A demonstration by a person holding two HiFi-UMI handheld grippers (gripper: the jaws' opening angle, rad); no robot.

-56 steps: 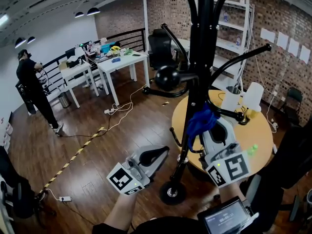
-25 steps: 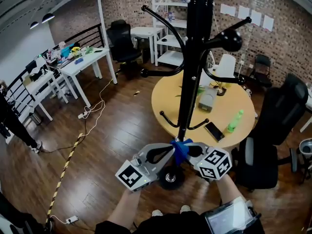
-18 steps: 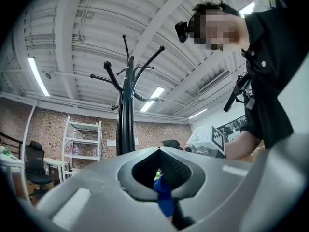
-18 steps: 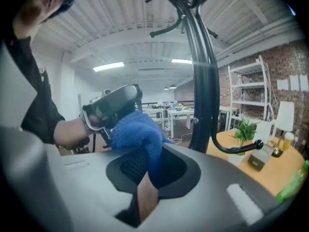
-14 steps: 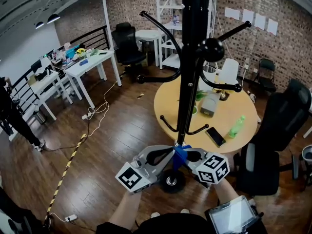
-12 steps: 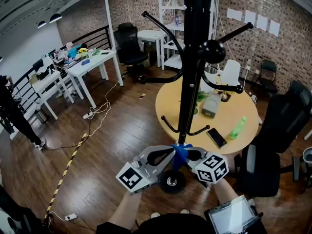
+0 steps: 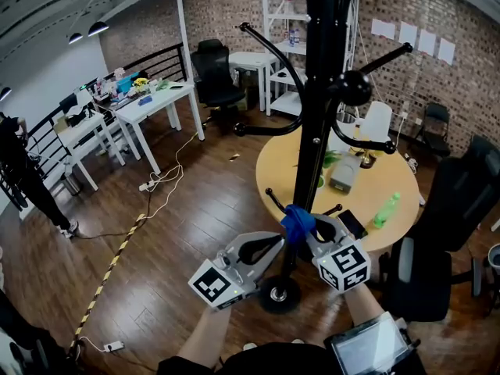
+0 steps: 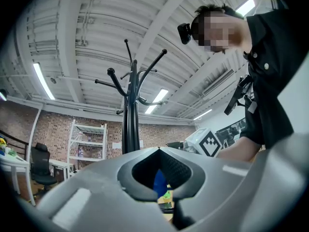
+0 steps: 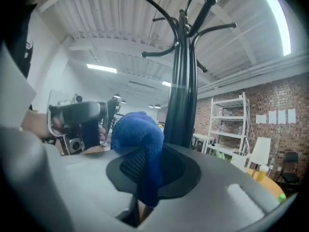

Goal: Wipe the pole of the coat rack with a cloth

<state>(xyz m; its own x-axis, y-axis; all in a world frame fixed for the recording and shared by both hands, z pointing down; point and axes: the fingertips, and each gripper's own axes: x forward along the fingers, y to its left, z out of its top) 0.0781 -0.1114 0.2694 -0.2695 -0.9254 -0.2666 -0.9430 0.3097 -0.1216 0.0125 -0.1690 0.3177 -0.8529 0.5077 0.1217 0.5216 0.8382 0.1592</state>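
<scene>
Cloth [image 7: 298, 223] pinched in right claw [image 7: 311, 228], pressed low on pole [image 7: 312, 155] for wiping; left claw [image 7: 272, 242] closed, empty.

Colour rundown: the cloth [image 7: 298, 223] is a strong royal blue, plain, no pattern. The pole [image 7: 312, 143] is glossy black, hooks and base included. The left gripper [image 7: 271, 246] and right gripper [image 7: 311, 226] are both light grey with black pads, and each has a white cube with black square markers. The round table [image 7: 391, 180] is pale yellow, with a bright green bottle [image 7: 382, 211] and a black phone [image 7: 353, 223] on it. The floor [image 7: 195, 217] is dark brown wood planks with a strip of yellow-and-black striped tape [image 7: 109, 264]. The wall [image 7: 437, 22] is reddish-brown brick, the desks [image 7: 156, 100] are white and the chair [image 7: 461, 201] is black.
</scene>
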